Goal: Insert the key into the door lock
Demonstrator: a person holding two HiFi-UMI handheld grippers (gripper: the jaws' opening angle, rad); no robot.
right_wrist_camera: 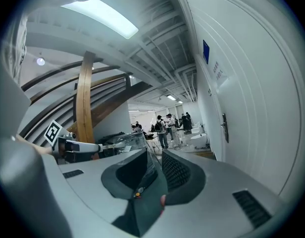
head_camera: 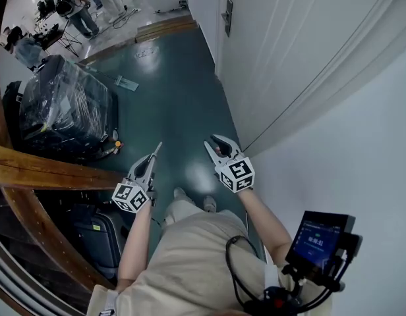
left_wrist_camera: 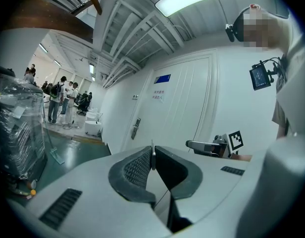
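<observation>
We hold the left gripper (head_camera: 156, 148) out in front of our body, its jaws closed nearly together on the key (left_wrist_camera: 152, 150), a thin metal blade standing upright between the ribbed pads at their tips. The right gripper (head_camera: 213, 141) sits just beside it at three o'clock. Its jaws are a little way apart, with only the corridor showing through the gap between them. The two grippers are level with each other and do not touch. The white door (head_camera: 289, 58) runs along our three o'clock side. The door lock (head_camera: 227, 15), a dark plate with a handle, is on that door well ahead of the grippers, at about twelve to one o'clock from them in the head view. In the left gripper view the lock (left_wrist_camera: 136, 128) lies at eleven o'clock from the key and is well apart from it. In the right gripper view it (right_wrist_camera: 224, 127) lies at two o'clock from the jaws. At ten o'clock a load wrapped in clear plastic (head_camera: 64, 107) stands on the green floor (head_camera: 170, 97). Several people (head_camera: 78, 8) stand at the far end of the corridor.
</observation>
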